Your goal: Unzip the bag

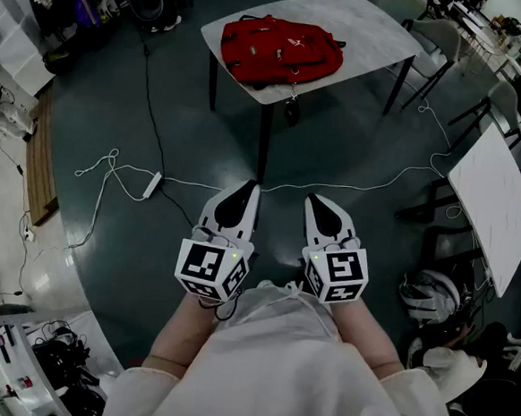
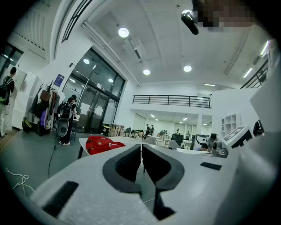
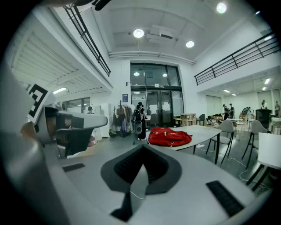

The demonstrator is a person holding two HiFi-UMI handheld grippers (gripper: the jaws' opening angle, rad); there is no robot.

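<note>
Approach stage: red backpack (image 1: 282, 50) lies untouched at the desk's (image 1: 369, 27) left edge.
Left gripper (image 1: 247, 191) and right gripper (image 1: 315, 202), jaws pressed together and empty, must be carried over and opened.

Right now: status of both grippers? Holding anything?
Left gripper: closed, jaws together, holding nothing.
Right gripper: closed, jaws together, holding nothing.

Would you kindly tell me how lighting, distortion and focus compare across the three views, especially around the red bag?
Head view: dim, yet the red bag on the table reads clearly. Left gripper view: strong fisheye bending, glaring ceiling lamps, the shut left gripper soft up close. Right gripper view: same curvature, the bag small but sharp, the right gripper soft.
</note>
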